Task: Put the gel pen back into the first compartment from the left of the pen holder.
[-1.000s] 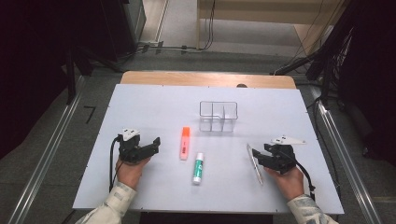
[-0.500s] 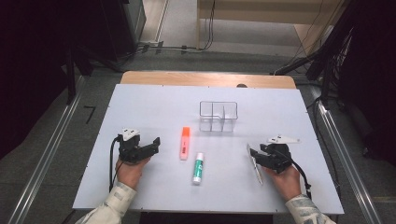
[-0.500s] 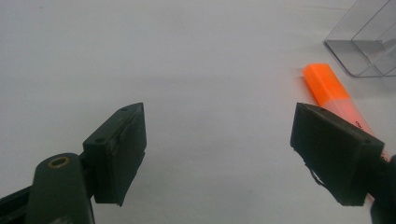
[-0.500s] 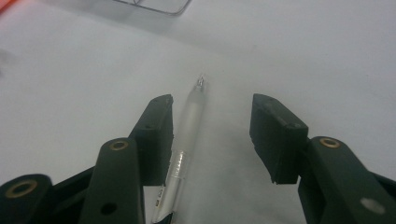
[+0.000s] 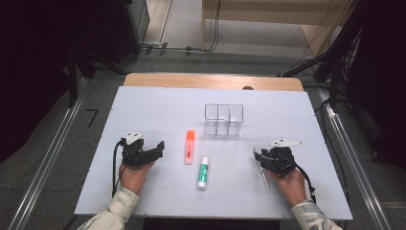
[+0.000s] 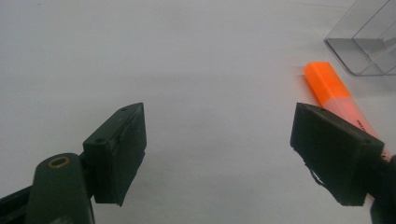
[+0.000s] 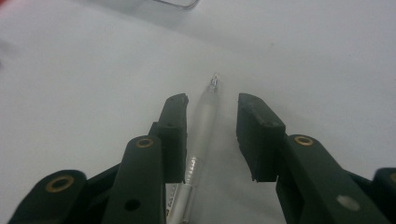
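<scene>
1. Progress: your right gripper (image 5: 262,160) straddles the clear pen (image 7: 205,112), which lies flat on the white table (image 5: 158,108) at its right front; the jaws have just been closing, yet a gap remains beside the barrel on the far side, so the pads do not yet press it and the pen is not lifted.
2. Idle hand: your left gripper (image 5: 155,148) rests on the table at the left, jaws spread wide with nothing between them; the orange highlighter (image 6: 334,93) lies just beyond one jaw.
3. Remaining, by judgement: the clear organiser (image 5: 224,120) at the table's middle stands empty; the pen, the highlighter and the glue stick (image 5: 203,172) all lie loose on the table, so every placement is yet to be done.
4. Change from the earlier frames: the right jaws stand narrower around the pen than a second ago; the left hand, the highlighter, the glue stick and the organiser keep their places.
</scene>
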Demonstrator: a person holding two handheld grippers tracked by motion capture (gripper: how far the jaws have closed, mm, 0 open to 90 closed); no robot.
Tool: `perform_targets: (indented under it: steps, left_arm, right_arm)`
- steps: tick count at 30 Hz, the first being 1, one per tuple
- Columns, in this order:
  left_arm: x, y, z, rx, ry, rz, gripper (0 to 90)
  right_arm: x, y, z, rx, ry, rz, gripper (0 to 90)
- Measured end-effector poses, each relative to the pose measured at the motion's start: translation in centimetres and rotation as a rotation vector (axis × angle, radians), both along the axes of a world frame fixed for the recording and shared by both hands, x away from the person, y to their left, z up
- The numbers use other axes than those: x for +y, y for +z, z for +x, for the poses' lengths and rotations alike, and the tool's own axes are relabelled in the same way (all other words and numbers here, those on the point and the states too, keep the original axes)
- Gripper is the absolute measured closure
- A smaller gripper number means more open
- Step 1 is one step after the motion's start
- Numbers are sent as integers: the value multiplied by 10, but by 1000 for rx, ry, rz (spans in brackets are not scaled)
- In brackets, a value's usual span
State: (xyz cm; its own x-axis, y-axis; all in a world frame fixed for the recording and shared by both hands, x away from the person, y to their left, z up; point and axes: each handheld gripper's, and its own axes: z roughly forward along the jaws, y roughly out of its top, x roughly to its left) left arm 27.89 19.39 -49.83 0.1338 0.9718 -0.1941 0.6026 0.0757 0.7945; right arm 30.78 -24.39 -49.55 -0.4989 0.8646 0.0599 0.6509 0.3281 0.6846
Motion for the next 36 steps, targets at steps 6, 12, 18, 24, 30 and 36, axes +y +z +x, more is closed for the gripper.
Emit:
perform_targets:
  steps: [6, 12, 18, 24, 30, 36]
  left_arm:
    - [0, 0, 0, 0, 0, 0, 184]
    - [0, 0, 0, -1, 0, -2, 184]
    - [0, 0, 0, 1, -2, 0, 185]
    - [-1, 0, 0, 1, -4, 1, 185]
    - [-1, 0, 0, 0, -3, -1, 185]
    - [-1, 0, 0, -1, -5, 0, 191]
  right_arm:
    - [5, -2, 1, 5, 13, -20, 664]
    - [7, -4, 2, 9, 15, -36, 677]
    - [9, -5, 2, 7, 11, -45, 691]
    - [11, -5, 2, 3, 2, -55, 714]
    - [11, -4, 2, 3, 3, -64, 732]
    - [14, -4, 2, 9, 8, -70, 773]
